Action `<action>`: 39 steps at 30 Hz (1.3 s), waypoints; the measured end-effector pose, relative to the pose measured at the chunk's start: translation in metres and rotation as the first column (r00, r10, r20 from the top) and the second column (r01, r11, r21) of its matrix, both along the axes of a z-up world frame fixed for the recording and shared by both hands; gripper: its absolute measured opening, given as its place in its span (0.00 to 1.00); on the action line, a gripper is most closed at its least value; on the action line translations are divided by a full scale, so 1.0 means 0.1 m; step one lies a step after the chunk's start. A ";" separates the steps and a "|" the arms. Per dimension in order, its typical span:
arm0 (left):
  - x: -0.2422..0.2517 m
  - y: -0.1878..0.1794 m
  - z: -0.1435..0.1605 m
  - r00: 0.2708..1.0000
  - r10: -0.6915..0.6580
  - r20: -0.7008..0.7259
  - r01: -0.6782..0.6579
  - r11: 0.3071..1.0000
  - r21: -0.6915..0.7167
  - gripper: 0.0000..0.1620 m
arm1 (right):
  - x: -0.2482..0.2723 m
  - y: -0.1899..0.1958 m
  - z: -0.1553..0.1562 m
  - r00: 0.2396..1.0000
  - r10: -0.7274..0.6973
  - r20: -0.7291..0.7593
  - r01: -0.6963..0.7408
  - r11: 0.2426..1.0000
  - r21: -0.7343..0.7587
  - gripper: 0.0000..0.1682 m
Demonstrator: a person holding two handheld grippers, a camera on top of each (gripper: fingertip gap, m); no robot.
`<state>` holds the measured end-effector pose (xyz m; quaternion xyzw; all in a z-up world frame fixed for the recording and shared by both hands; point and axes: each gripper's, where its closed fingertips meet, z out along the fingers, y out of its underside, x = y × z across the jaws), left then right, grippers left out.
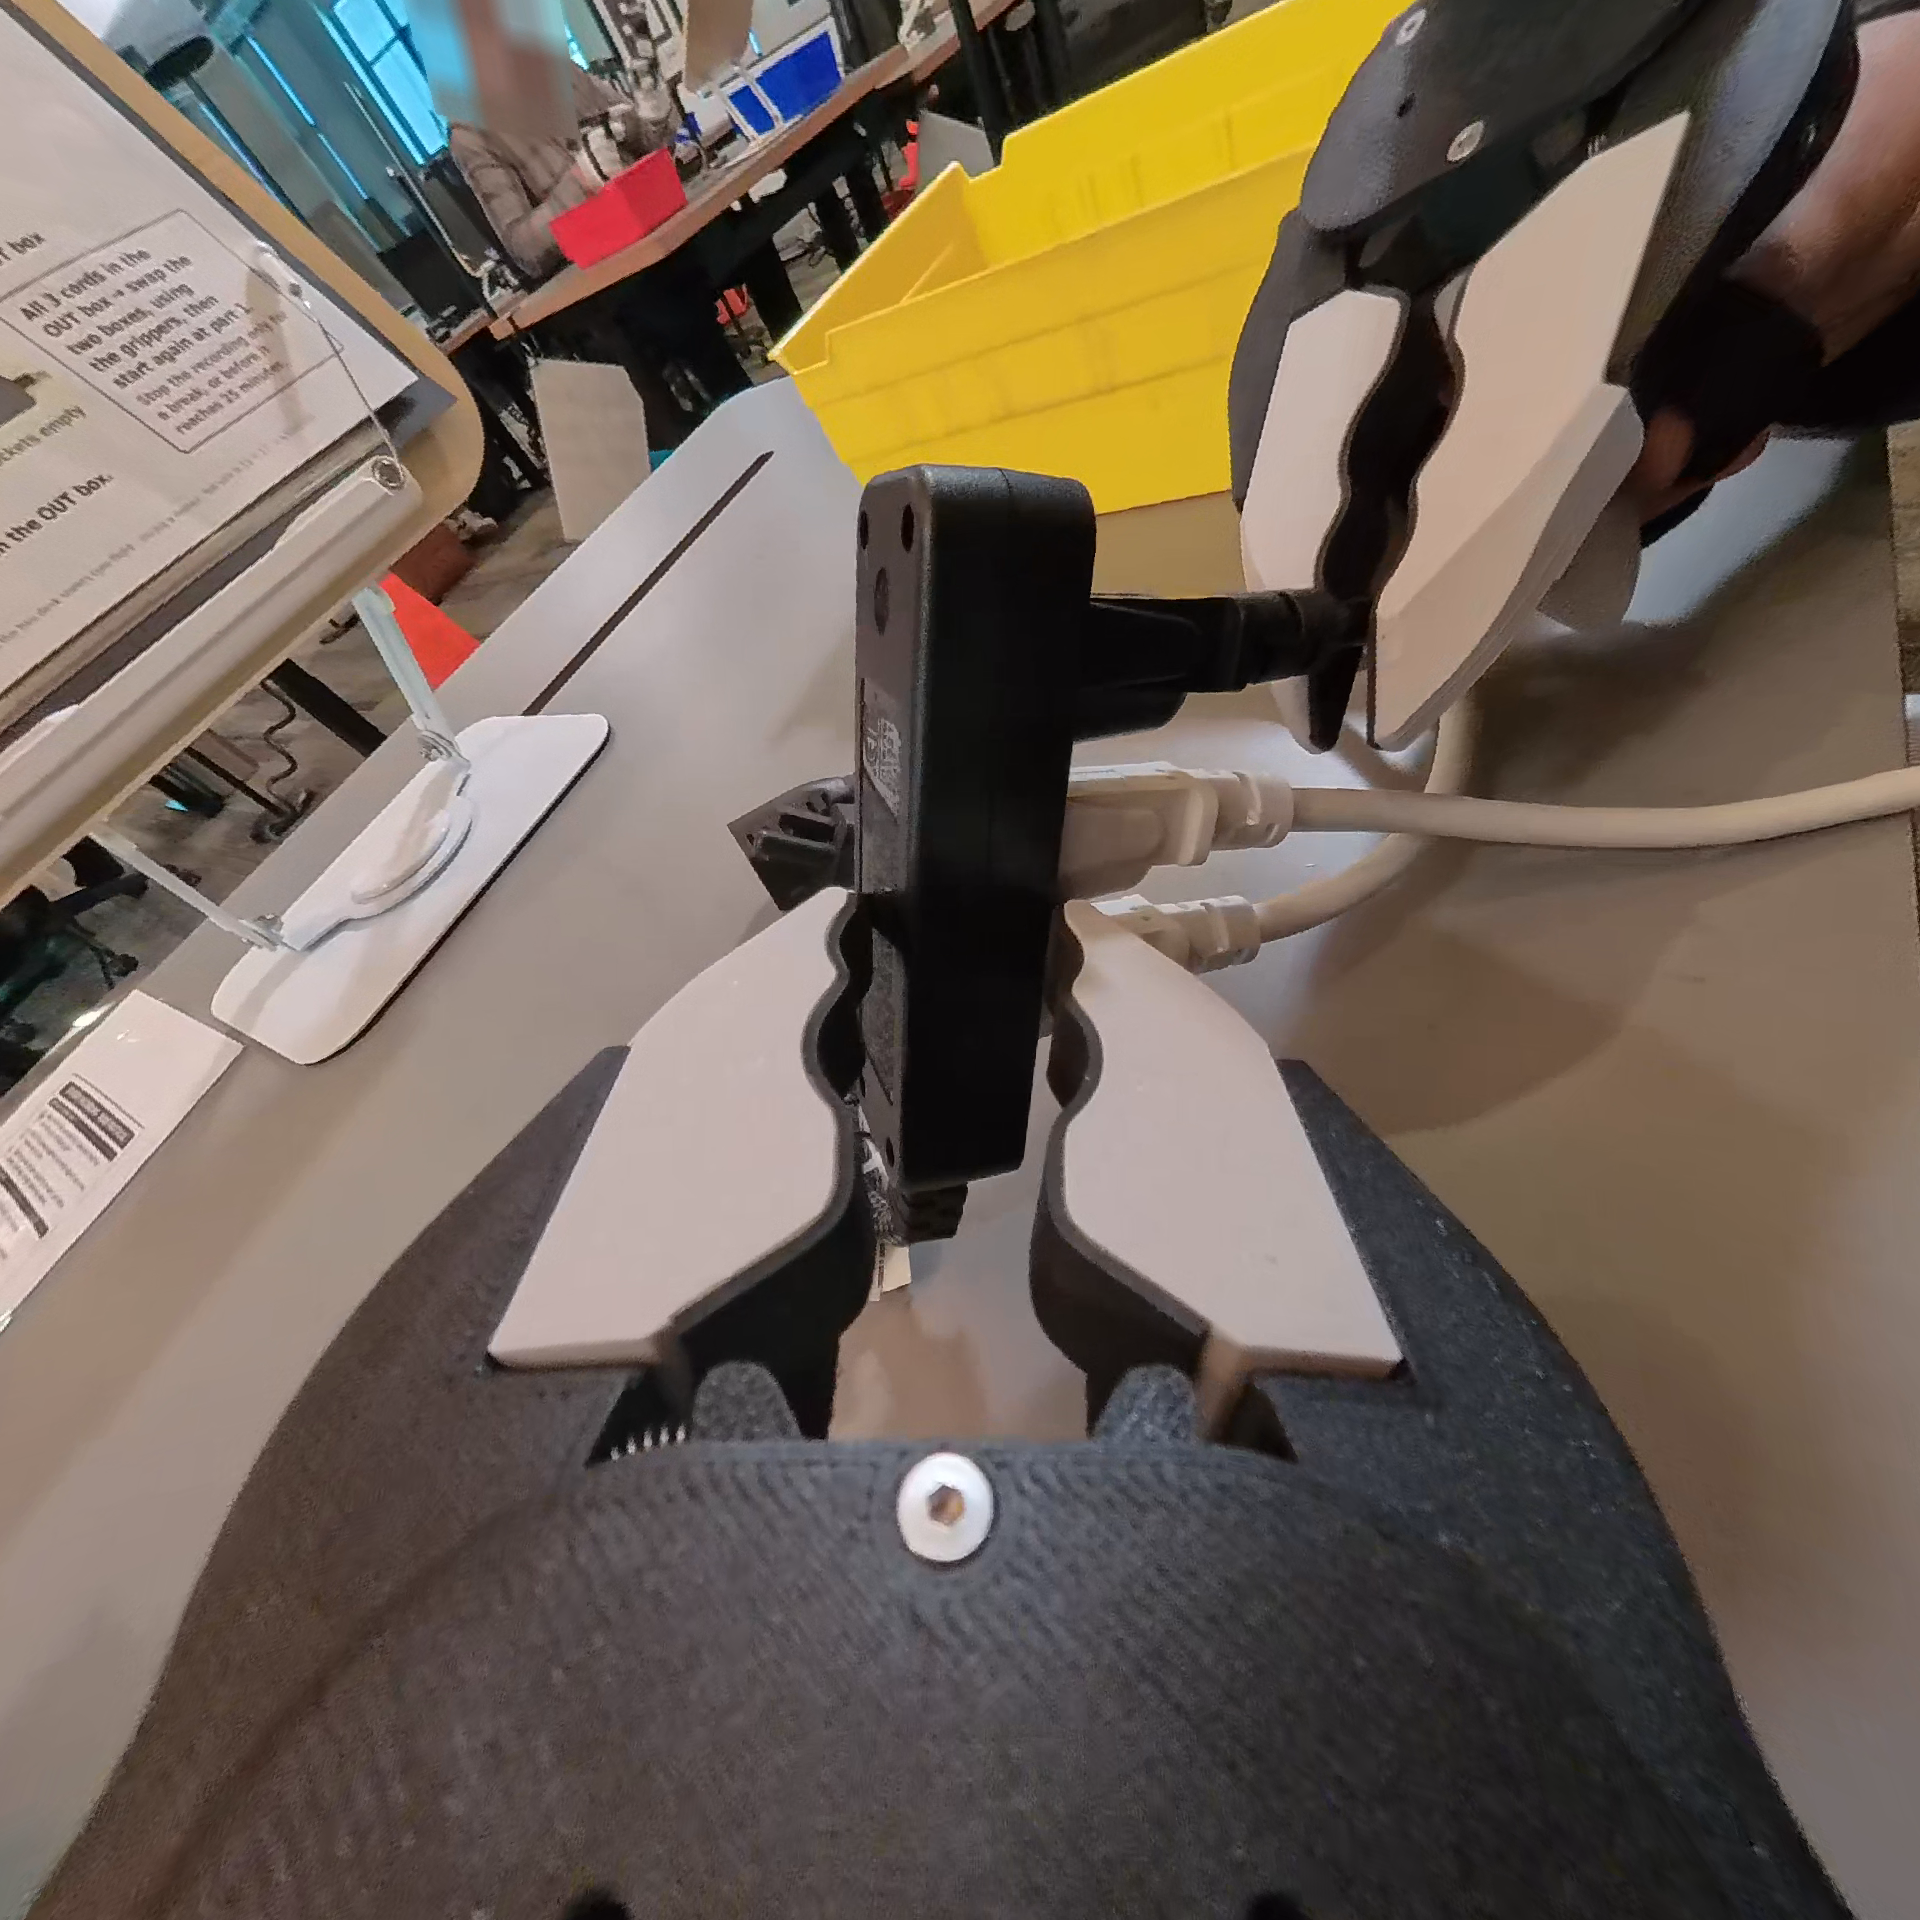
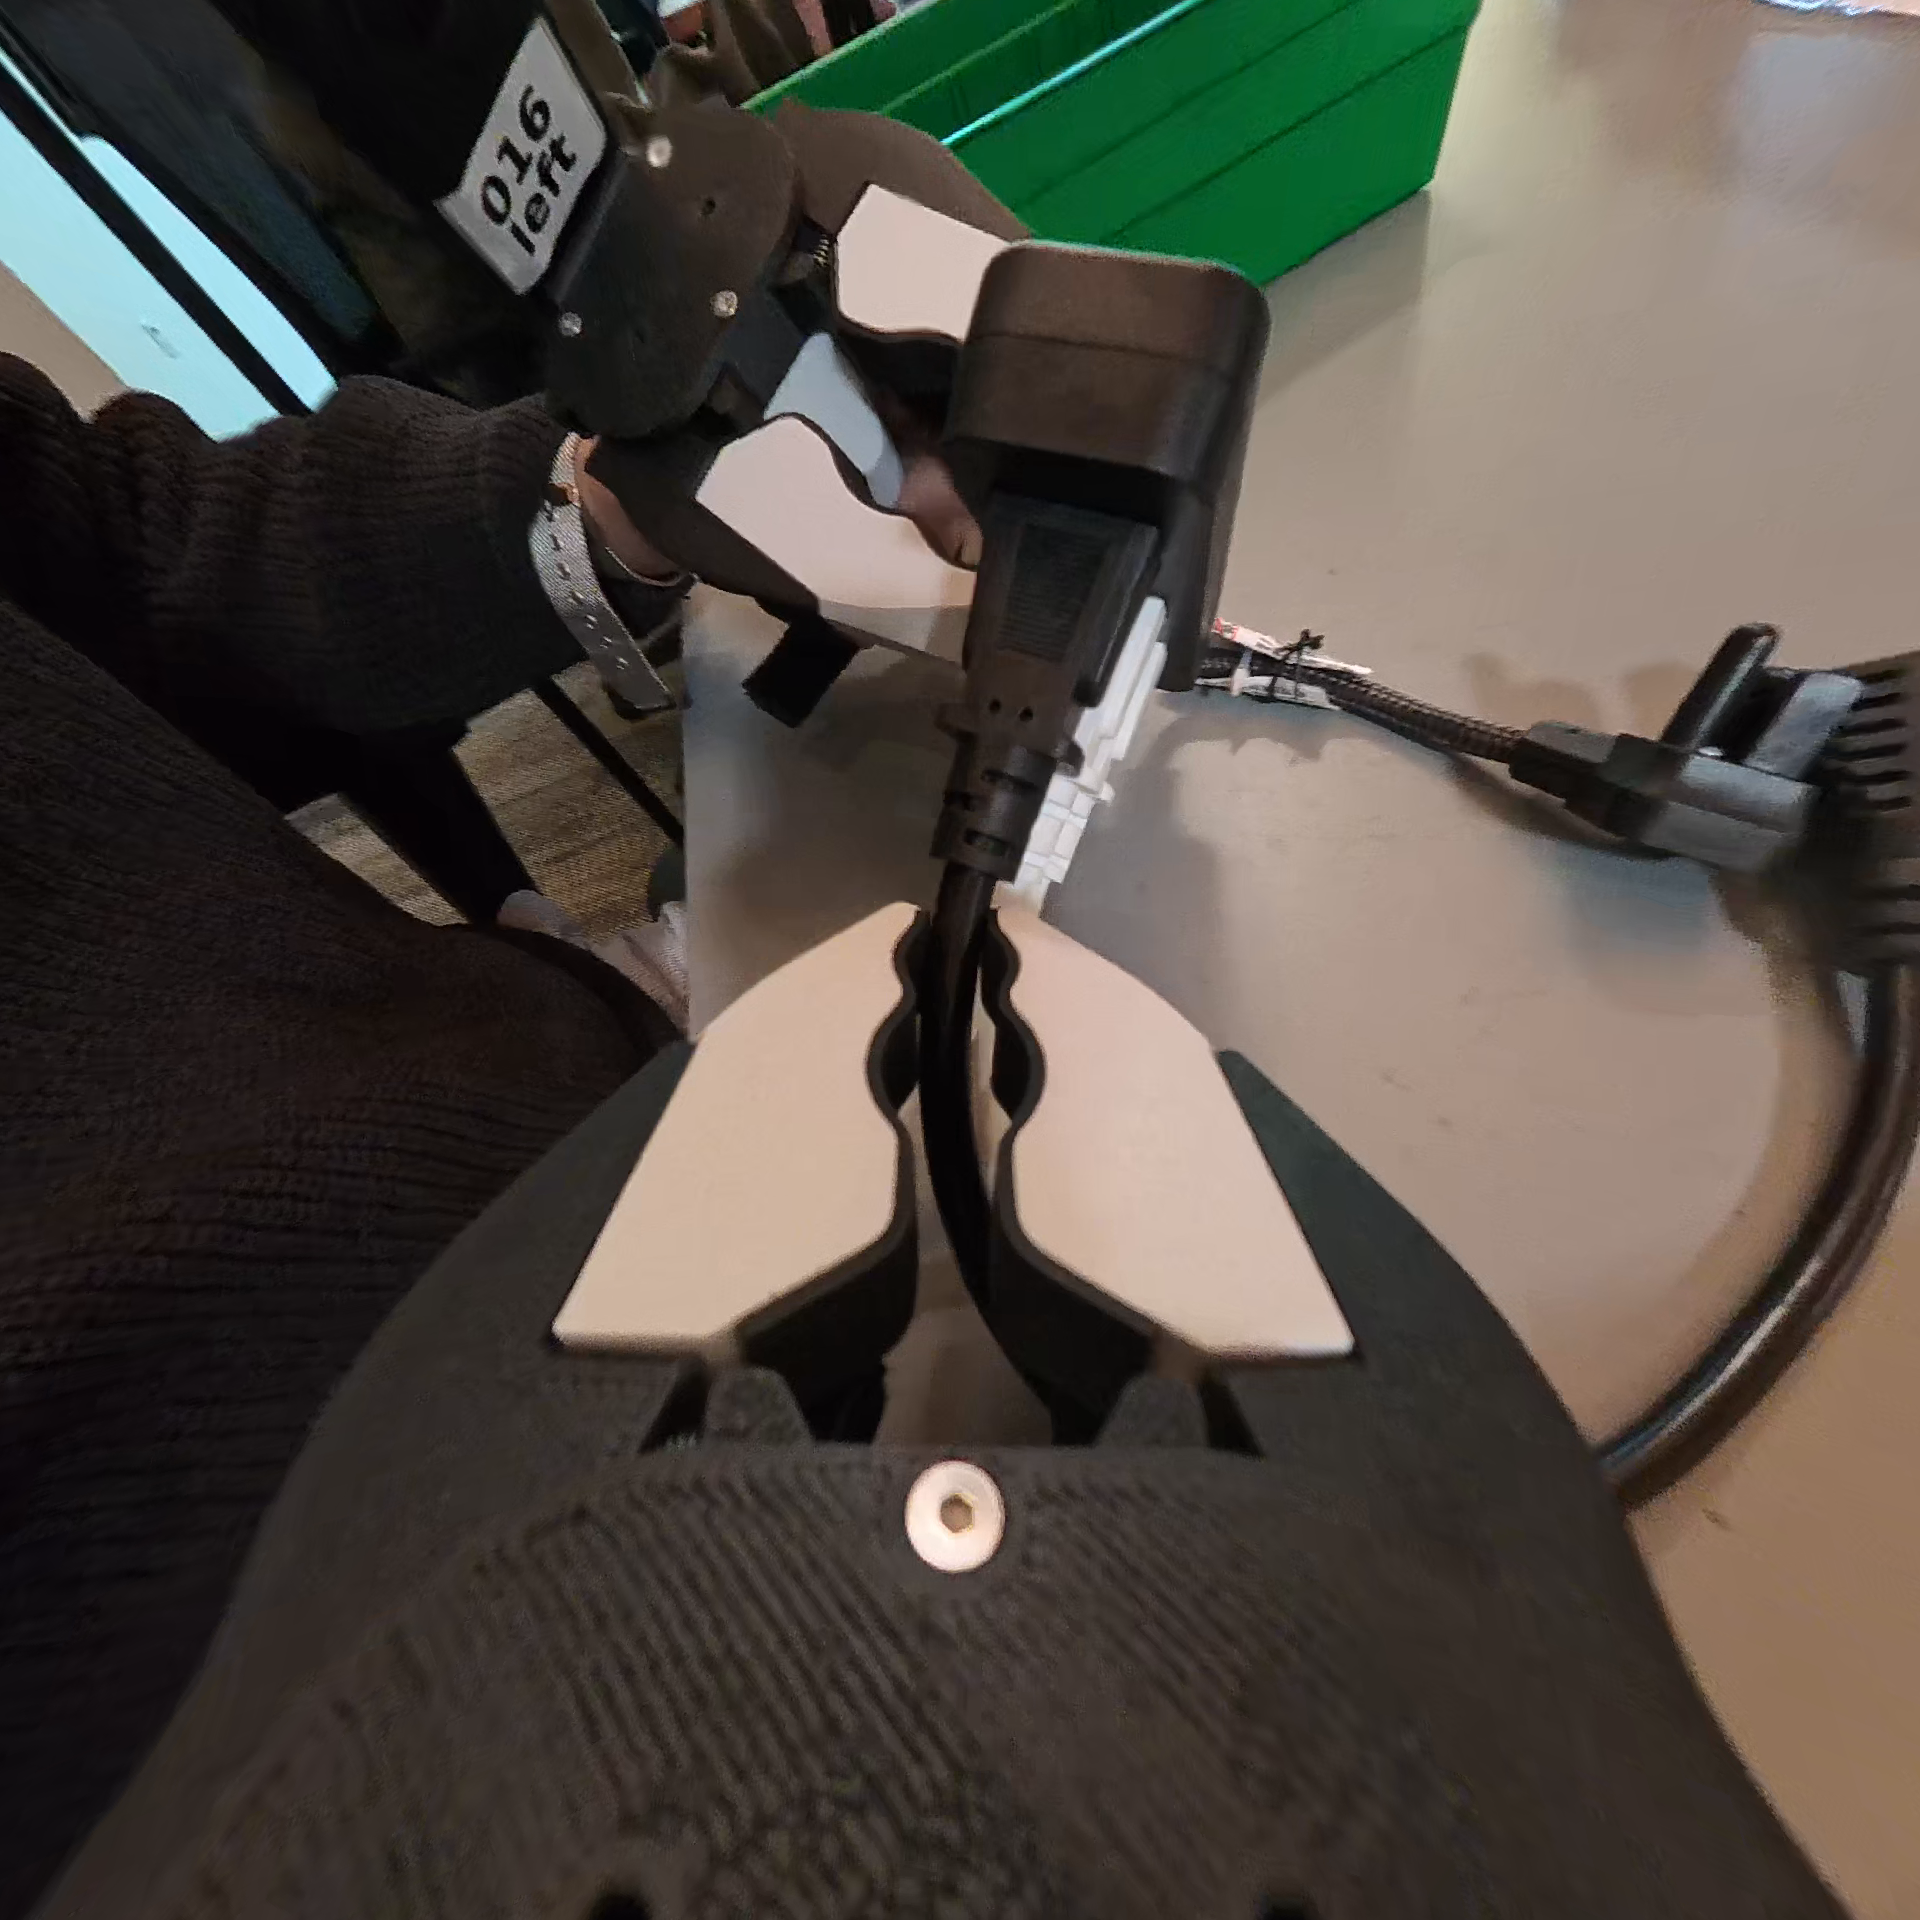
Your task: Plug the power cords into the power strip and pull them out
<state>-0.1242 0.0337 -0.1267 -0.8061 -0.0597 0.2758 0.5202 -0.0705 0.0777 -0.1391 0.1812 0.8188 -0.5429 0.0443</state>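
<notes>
Nearest the lens in the left wrist view, the left gripper (image 1: 940,1049) has its 2 fingers (image 1: 717,1132) closed on the lower end of a black power strip (image 1: 971,790), which stands upright at the centre of the frame, edge-on to the camera and lifted off the grey worktop (image 1: 1558,1143). 3 cords leave the strip's right-hand face. The top one is a black power cord (image 1: 1195,644), its plug seated in the strip. Below it sit 2 white cords (image 1: 1455,816), 1 above the other, also plugged in and trailing toward the right edge of the frame.

At the upper right of that view the right gripper (image 1: 1351,623) reaches in, its fingers pinched on the black cord just behind the plug's strain relief. The right wrist view shows the same grip from behind: the right gripper's (image 2: 951,935) fingers (image 2: 790,1122) are nearly closed around the black cable, and the black plug (image 2: 1039,644) points up into the strip (image 2: 1112,395) at the frame's centre. The left gripper (image 2: 831,436) holds the strip from the left side of that frame.

A yellow bin (image 1: 1039,312) stands behind the strip at the top of the left wrist view, and a green bin (image 2: 1195,125) lies along the top of the right wrist view. A document stand (image 1: 208,364) holding a printed sheet occupies the upper left of the left wrist view.
</notes>
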 end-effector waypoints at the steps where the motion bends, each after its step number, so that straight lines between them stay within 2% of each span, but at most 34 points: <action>1: 0.00 0.00 0.00 1.000 -0.001 0.003 0.001 1.000 0.005 0.19 | -0.01 0.00 -0.01 1.000 -0.009 -0.021 0.009 1.000 0.018 0.06; 4: 0.00 -0.01 -0.01 1.000 0.011 0.011 -0.011 1.000 -0.004 0.19 | -0.01 0.00 -0.02 0.999 -0.021 -0.050 0.023 0.999 0.038 0.06; 10: -0.02 -0.02 -0.03 0.998 0.056 0.025 -0.055 0.998 -0.031 0.18 | 0.03 -0.05 -0.04 0.999 -0.051 0.012 0.051 0.999 0.017 0.06; 14: -0.02 -0.02 -0.03 0.999 0.036 0.025 -0.035 0.999 -0.017 0.18 | 0.04 -0.05 -0.04 0.999 -0.033 -0.006 0.033 0.999 0.030 0.06; 20: -0.03 -0.02 -0.03 0.999 0.023 0.022 -0.023 1.000 -0.012 0.19 | 0.01 -0.02 -0.05 0.993 -0.007 -0.116 0.018 0.995 0.097 0.06; 26: 0.05 -0.02 -0.03 0.995 -0.055 0.084 0.050 0.997 0.062 0.20 | 0.03 -0.01 -0.07 0.998 0.009 -0.057 -0.005 0.998 0.063 0.06; 27: 0.09 -0.02 -0.01 0.991 -0.082 0.103 0.073 0.993 0.088 0.23 | 0.02 -0.01 -0.07 0.998 0.009 -0.055 -0.005 0.998 0.059 0.06; 29: 0.16 -0.01 0.02 0.977 -0.140 0.160 0.119 0.984 0.133 0.35 | 0.01 -0.01 -0.06 0.999 0.004 -0.048 -0.002 0.999 0.048 0.06; 32: 0.23 0.07 0.10 0.955 -0.188 0.229 0.143 0.970 0.196 0.65 | 0.02 -0.02 -0.06 0.999 0.007 -0.041 -0.006 0.999 0.039 0.06; 34: 0.29 0.14 0.23 0.944 -0.230 0.234 0.169 0.952 0.256 0.77 | 0.02 -0.02 -0.06 0.999 0.011 -0.039 -0.009 0.999 0.036 0.06; 39: 0.40 0.24 0.52 0.899 -0.367 0.238 0.301 0.914 0.274 0.81 | 0.03 -0.01 -0.04 0.999 0.027 -0.045 -0.025 0.999 0.029 0.06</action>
